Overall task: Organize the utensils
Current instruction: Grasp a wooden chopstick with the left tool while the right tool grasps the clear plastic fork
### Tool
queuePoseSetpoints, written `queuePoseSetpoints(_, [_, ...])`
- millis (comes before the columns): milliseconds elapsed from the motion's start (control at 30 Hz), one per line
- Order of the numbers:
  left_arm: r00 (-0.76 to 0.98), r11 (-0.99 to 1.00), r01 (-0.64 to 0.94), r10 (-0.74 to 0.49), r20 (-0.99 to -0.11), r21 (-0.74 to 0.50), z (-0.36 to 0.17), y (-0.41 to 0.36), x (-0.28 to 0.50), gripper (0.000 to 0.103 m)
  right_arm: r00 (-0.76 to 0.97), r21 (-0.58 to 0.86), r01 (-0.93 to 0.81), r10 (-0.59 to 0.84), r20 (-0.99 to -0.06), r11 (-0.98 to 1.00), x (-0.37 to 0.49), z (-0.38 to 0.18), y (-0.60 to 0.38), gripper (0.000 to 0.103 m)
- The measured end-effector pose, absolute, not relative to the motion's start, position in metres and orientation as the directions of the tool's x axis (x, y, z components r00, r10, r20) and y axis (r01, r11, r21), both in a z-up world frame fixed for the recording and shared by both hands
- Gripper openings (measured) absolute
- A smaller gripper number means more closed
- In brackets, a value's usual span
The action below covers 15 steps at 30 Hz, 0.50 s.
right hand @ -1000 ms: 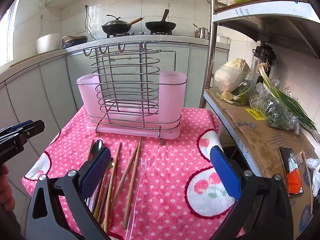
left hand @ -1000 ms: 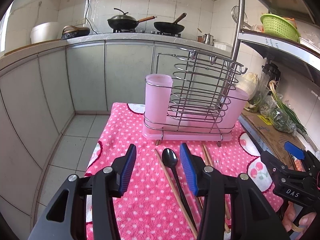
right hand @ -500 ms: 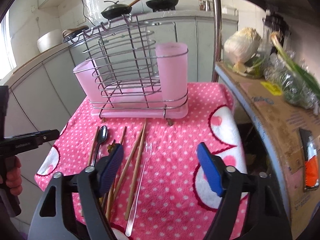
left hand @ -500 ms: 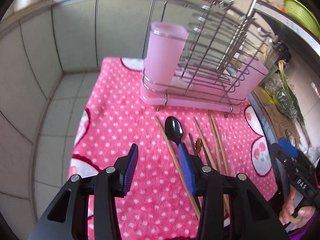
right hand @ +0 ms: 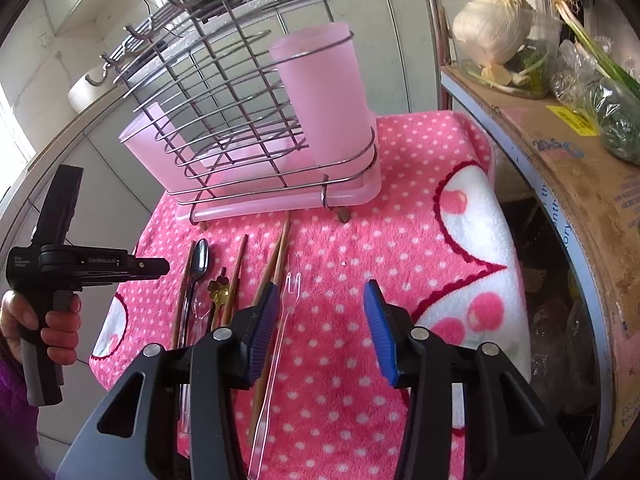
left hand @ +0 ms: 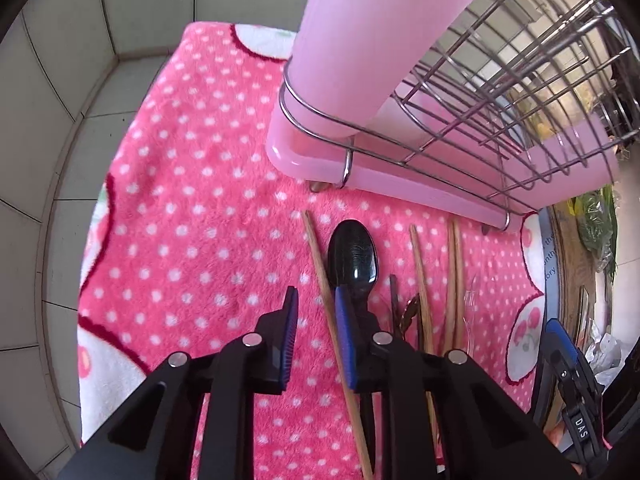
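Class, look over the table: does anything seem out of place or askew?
Yes: the chopsticks, spoon and clear fork lie loose on the pink cloth, while the rack behind them, with its pink cups, holds none. Nothing looks spilled or broken.

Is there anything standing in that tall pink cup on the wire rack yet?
No, in the right wrist view the pink cup on the wire rack shows nothing sticking out, and the utensils lie on the pink cloth.
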<state>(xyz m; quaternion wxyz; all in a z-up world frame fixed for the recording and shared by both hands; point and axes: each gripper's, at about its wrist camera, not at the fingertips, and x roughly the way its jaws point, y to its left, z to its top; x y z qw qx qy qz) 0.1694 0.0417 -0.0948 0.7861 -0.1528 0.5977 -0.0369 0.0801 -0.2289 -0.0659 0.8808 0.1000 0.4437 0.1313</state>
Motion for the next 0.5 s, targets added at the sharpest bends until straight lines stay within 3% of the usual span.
queuePoseSetpoints(333, [0.207, 0.955, -0.154, -0.219, -0.953, -0.253, -0.124, 0.035, 0.193, 0.015, 0.525, 0.306, -0.146, 0.336, -0.782, 0.941, 0.09, -0.08, -0.228, 0.045])
queuePoseSetpoints(500, [0.216, 0.963, -0.143, -0.196, -0.956, -0.23, -0.125, 0.031, 0.197, 0.007, 0.506, 0.309, -0.149, 0.34, -0.793, 0.939, 0.091, -0.081, -0.226, 0.045])
